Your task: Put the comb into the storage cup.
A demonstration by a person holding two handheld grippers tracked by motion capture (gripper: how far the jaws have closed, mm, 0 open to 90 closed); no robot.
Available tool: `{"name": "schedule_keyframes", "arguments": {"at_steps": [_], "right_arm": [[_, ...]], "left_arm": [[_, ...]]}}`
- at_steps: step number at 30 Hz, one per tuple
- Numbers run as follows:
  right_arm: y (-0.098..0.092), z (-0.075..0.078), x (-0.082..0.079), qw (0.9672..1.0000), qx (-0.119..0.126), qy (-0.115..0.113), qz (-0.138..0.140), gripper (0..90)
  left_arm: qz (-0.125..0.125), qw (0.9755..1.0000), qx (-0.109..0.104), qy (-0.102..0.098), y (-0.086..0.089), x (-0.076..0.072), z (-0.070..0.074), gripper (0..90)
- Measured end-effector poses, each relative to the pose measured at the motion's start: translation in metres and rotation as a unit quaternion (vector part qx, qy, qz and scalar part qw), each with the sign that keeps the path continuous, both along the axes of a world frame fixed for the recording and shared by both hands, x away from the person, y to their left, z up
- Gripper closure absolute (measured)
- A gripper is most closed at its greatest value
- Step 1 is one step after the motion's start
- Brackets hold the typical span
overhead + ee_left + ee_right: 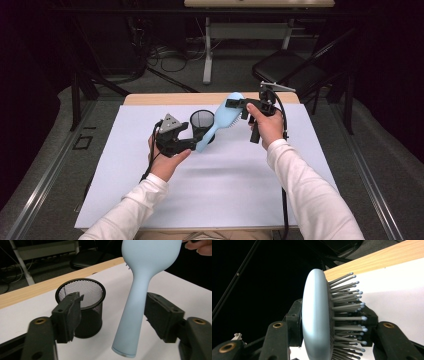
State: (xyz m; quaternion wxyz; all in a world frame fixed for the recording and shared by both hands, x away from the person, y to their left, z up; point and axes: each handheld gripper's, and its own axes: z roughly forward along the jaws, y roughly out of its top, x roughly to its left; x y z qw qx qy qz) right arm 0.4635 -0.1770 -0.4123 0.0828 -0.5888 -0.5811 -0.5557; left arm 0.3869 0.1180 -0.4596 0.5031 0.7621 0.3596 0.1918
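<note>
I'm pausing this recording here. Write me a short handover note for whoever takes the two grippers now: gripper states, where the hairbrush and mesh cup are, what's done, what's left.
Right gripper: shut on the head of the blue hairbrush, one jaw on its smooth back, the other against the bristles; the brush is held in the air.
Left gripper: open, jaws either side of the brush handle, not clamped.
Black mesh cup: upright on the white mat, empty as far as the left gripper view shows, just behind the handle.
Done: brush lifted off the table.
Left: probably steady the handle with the left gripper and lower the brush handle-first into the cup.
</note>
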Motion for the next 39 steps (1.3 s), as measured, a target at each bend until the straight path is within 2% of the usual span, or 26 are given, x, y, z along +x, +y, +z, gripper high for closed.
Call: {"name": "schedule_keyframes", "arguments": {"at_steps": [5, 11, 16, 21, 27, 34, 36, 39], "right_arm": [[-0.002, 0.002, -0.001, 1.0000, -0.004, -0.003, -0.002, 49.5], [-0.003, 0.006, -0.001, 1.0000, -0.007, -0.006, -0.003, 49.4], [-0.003, 0.009, -0.002, 0.9999, -0.008, -0.010, -0.003, 49.5], [-0.005, 0.011, -0.002, 0.9999, -0.010, -0.012, -0.005, 49.4], [-0.007, 0.016, -0.002, 0.9997, -0.015, -0.018, -0.008, 49.4], [-0.009, 0.023, -0.002, 0.9995, -0.018, -0.024, -0.011, 49.4], [-0.009, 0.025, -0.002, 0.9994, -0.020, -0.025, -0.012, 49.4], [-0.009, 0.027, -0.002, 0.9992, -0.025, -0.028, -0.012, 49.4]], "left_arm": [[-0.003, 1.0000, 0.003, -0.002, 0.001, -0.001, -0.001, 19.9], [0.003, 0.9999, 0.013, -0.006, 0.001, -0.002, -0.002, 16.9], [0.005, 1.0000, -0.002, -0.001, 0.004, -0.002, -0.002, 15.5], [0.004, 0.9999, -0.006, 0.007, 0.007, -0.003, -0.001, 13.5], [0.000, 0.9999, -0.008, 0.009, 0.009, -0.003, -0.001, 6.8], [-0.013, 0.9999, -0.001, 0.010, 0.009, -0.005, -0.001, 3.6], [-0.018, 0.9998, -0.002, 0.012, 0.008, -0.006, -0.001, 0.4], [-0.021, 0.9996, -0.001, 0.018, 0.008, -0.006, -0.001, 0.4]]}}
